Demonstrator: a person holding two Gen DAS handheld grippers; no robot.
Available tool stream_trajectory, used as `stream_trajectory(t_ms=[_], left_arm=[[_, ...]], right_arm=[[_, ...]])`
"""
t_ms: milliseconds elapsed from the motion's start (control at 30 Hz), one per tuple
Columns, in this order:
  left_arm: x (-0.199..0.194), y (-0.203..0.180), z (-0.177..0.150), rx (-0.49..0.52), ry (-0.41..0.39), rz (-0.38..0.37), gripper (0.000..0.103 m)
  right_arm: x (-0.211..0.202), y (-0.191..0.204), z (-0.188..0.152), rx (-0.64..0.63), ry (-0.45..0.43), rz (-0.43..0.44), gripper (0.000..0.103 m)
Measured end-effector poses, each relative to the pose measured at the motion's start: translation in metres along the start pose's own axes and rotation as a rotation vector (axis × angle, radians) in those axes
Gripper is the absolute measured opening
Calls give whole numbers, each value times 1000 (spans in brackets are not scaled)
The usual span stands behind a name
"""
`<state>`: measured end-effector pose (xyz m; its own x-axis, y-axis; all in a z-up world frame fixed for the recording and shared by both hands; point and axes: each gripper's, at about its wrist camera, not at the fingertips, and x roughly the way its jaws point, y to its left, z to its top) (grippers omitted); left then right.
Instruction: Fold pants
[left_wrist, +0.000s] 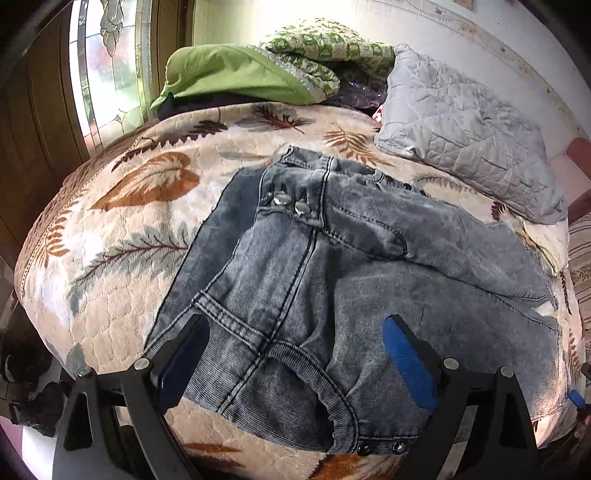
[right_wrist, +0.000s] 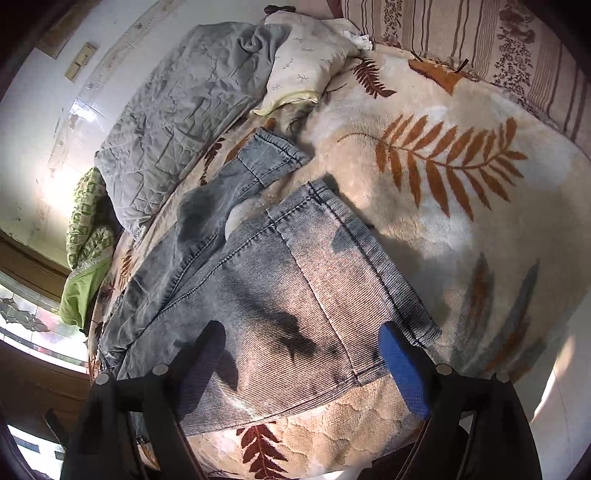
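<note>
Faded ribbed denim pants (left_wrist: 295, 258), shiny metal studs (left_wrist: 291, 203), plush blanket (left_wrist: 122, 221)

Left wrist fisheye: mounted behind the left gripper (left_wrist: 295, 358), looking forward and down along its fingers, close above the waistband end of the jeans (left_wrist: 332, 266) on the leaf-print bedspread (left_wrist: 122, 221), facing the window (left_wrist: 107, 55) and headboard-side wall. Right wrist fisheye: behind the right gripper (right_wrist: 303, 362), close above the leg cuffs, facing along the bed toward the striped cushion (right_wrist: 461, 40). Shared ground: the jeans (right_wrist: 258, 266), bedspread (right_wrist: 443, 229), grey quilted pillow (left_wrist: 461, 129) (right_wrist: 177, 110) and green bedding (left_wrist: 236, 74) (right_wrist: 85, 258).
</note>
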<state>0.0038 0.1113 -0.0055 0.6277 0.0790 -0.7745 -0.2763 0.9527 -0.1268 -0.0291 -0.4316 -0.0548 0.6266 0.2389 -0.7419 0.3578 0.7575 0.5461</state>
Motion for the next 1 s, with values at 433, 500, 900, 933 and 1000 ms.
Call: stream_trajectory(t_ms=[433, 500, 900, 933, 1000], left_arm=[[32, 45, 53, -165, 45, -95, 95], [39, 57, 71, -220, 34, -129, 95], [125, 61, 111, -311, 230, -270, 90], [126, 60, 109, -310, 234, -285, 77], [128, 55, 109, -272, 265, -299, 43]], right_arm=[[87, 18, 73, 12, 116, 35, 88], [75, 28, 72, -35, 90, 23, 88], [66, 36, 61, -116, -22, -32, 88], [66, 36, 62, -114, -28, -33, 88], [66, 35, 63, -101, -25, -30, 88]])
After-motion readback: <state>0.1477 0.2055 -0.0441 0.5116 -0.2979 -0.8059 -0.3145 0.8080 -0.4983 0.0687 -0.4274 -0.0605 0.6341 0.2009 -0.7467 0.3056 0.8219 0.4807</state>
